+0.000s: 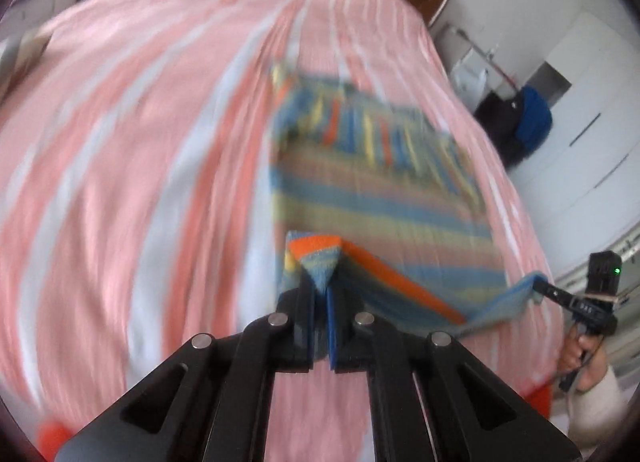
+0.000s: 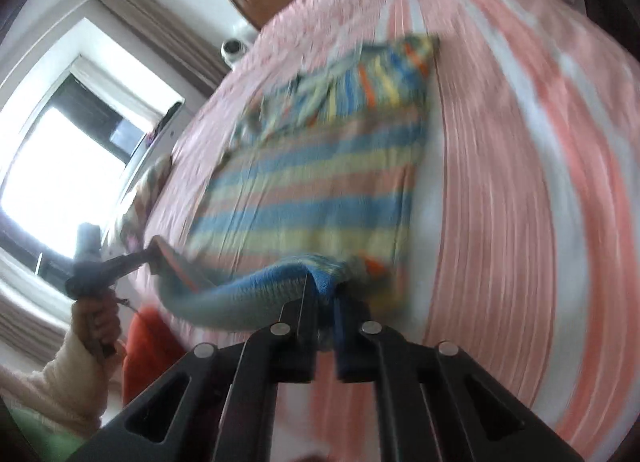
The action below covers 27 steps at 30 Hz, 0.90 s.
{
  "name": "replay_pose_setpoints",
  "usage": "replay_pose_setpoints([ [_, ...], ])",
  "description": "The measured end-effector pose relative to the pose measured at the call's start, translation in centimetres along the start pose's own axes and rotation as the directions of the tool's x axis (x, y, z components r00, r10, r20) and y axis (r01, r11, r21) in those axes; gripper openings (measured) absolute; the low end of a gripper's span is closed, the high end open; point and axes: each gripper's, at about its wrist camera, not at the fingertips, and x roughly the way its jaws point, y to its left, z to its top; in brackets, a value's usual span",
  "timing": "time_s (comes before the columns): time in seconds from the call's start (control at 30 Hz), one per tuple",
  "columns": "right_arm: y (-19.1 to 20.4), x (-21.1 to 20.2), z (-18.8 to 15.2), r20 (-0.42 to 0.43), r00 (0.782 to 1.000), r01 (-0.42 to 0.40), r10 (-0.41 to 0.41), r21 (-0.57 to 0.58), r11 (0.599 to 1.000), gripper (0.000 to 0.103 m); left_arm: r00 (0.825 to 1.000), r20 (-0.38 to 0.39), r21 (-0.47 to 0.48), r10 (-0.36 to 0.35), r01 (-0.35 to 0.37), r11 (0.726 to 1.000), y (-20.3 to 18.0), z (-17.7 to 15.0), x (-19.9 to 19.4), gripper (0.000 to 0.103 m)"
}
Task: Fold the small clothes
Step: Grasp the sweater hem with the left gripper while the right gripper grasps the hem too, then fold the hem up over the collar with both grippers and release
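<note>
Knitwear, a soft, light multicoloured striped garment [image 1: 380, 198], sags between left tool [image 1: 320, 282] and right tool [image 2: 322, 294], both clamped on near-hem corners.

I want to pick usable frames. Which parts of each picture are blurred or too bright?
Left wrist view: the pink bedspread and the striped garment are smeared by motion, while the left gripper stays sharp. Right wrist view: the same smear, and the window is blown out to white. Both views bend strongly at the edges.

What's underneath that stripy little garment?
The pink striped bedsheet lies under the stripy garment and shows all around it. Anything beneath its middle is covered.
</note>
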Motion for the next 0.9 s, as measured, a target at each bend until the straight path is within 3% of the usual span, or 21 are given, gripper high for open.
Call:
replay_pose_setpoints([
  [0.13,-2.1,3.2,7.8,0.067,0.997,0.036,-0.037,0.016,0.999,0.006,0.999,0.023,-0.019,0.029,-0.028,0.999,0.5,8.8,5.4,0.002],
  [0.27,-4.6,6.7,15.8,0.113,0.992,0.047,-0.054,0.062,0.997,0.006,0.993,0.064,-0.045,0.097,-0.095,0.995,-1.0,15.3,11.4,0.003],
  [0.33,-6.0,9.2,20.3,0.167,0.984,0.045,-0.060,0.094,0.995,0.006,0.991,0.086,-0.088,0.098,-0.090,0.992,-1.2,17.7,13.6,0.011],
  [0.37,-6.9,10.1,21.7,0.198,0.979,0.010,-0.036,0.129,0.992,0.010,0.988,0.078,-0.129,0.134,-0.123,0.984,-1.0,19.1,15.3,0.031],
  [0.4,-8.0,11.2,22.9,0.218,0.975,-0.010,-0.030,0.178,0.984,0.015,0.983,0.064,-0.168,0.174,-0.162,0.973,-0.5,19.7,16.1,0.060],
  [0.43,-9.2,12.1,23.7,0.229,0.970,0.027,-0.083,0.239,0.971,0.034,0.978,0.060,-0.215,0.198,-0.181,0.960,0.2,19.8,16.5,0.067],
  [0.47,-9.9,12.3,24.0,0.236,0.963,0.061,-0.132,0.287,0.956,0.042,0.981,0.071,-0.254,0.181,-0.158,0.954,1.1,19.2,16.1,0.068],
  [0.53,-10.3,11.9,23.2,0.242,0.963,0.041,-0.118,0.299,0.953,0.042,0.994,0.071,-0.255,0.088,-0.067,0.965,2.3,17.6,15.0,0.070],
  [0.57,-10.2,11.4,22.6,0.240,0.965,0.037,-0.106,0.275,0.961,0.042,0.996,0.052,-0.227,0.077,-0.063,0.972,2.3,16.9,14.6,0.070],
  [0.67,-8.5,9.6,19.6,0.168,0.983,0.053,-0.075,0.132,0.990,0.042,0.994,-0.022,-0.082,0.107,-0.109,0.991,1.6,13.3,12.9,0.070],
  [0.77,-7.1,8.1,15.5,0.066,0.996,0.050,-0.055,0.079,0.996,0.042,0.983,-0.098,0.022,0.156,-0.155,0.988,0.6,9.1,11.9,0.075],
  [0.9,-6.1,9.1,10.8,-0.055,0.997,0.052,-0.047,0.089,0.995,0.045,0.969,-0.134,0.010,0.209,-0.210,0.978,-0.1,6.4,13.0,0.074],
])
